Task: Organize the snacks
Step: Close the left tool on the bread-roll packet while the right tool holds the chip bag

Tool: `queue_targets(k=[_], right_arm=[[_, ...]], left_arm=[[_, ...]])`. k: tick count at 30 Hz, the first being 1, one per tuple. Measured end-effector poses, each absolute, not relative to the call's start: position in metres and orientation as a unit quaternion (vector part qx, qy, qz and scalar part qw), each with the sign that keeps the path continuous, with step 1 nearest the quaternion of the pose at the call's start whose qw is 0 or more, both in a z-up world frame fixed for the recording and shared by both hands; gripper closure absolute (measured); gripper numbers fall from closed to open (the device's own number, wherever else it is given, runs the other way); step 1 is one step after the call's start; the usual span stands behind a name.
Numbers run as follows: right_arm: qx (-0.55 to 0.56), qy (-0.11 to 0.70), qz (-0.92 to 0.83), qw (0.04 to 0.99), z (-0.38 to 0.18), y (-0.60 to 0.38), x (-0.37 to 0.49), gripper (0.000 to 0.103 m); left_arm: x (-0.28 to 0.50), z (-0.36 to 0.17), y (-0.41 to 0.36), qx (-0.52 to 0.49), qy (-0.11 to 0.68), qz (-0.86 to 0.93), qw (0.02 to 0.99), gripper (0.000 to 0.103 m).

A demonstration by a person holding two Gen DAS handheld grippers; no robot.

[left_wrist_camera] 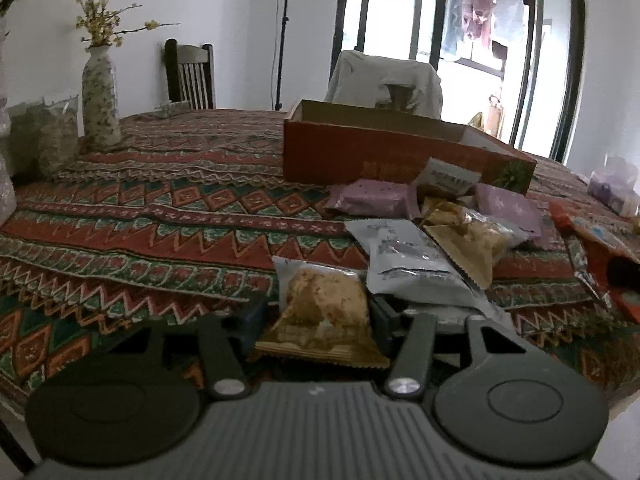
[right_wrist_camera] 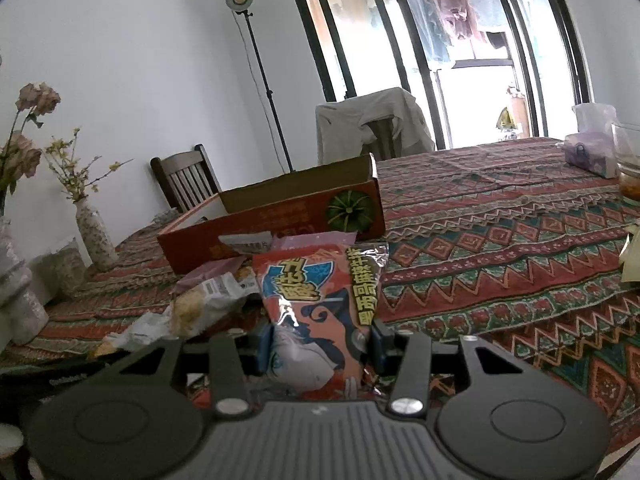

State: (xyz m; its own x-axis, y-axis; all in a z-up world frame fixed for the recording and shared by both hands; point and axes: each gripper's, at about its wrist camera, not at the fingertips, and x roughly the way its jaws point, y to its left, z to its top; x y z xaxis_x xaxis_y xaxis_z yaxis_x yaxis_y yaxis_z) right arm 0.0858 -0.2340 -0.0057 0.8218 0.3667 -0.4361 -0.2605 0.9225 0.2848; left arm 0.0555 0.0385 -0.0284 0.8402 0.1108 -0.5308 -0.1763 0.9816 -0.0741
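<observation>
My left gripper [left_wrist_camera: 320, 320] is shut on a clear packet of a brown crumbly cake [left_wrist_camera: 324, 312], held just above the table. My right gripper [right_wrist_camera: 320, 344] is shut on a red snack packet with blue cartoon print [right_wrist_camera: 320, 304]. An open red cardboard box [left_wrist_camera: 384, 152] stands beyond the snack pile; it also shows in the right wrist view [right_wrist_camera: 280, 216]. Loose snacks lie before it: a white packet [left_wrist_camera: 408, 264], purple packets [left_wrist_camera: 372, 198], a yellow-brown packet [left_wrist_camera: 468, 236]. In the right wrist view a white packet of yellow snack [right_wrist_camera: 204, 304] lies left of my gripper.
A patterned tablecloth [left_wrist_camera: 160, 216] covers the table. A floral vase [left_wrist_camera: 100, 96] and clear bags stand at the far left. A purple tissue pack [right_wrist_camera: 588, 156] and a glass container [right_wrist_camera: 628, 160] are at the far right. Chairs stand behind the table.
</observation>
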Motion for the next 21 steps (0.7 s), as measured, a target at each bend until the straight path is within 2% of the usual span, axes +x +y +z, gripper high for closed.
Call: queue_targets(k=[11, 21], right_arm=[[0.100, 0.231, 0.161, 0.954, 0.000, -0.235, 0.085, 0.058], [0.095, 0.207, 0.153, 0.962, 0.016, -0.234, 0.110, 0.058]], left_arm=[[0.046, -0.006, 0.058, -0.067, 0.233, 0.101, 0.965, 0.049], [0.073, 0.020, 0.057, -0.056, 0.205, 0.080, 0.974, 0.049]])
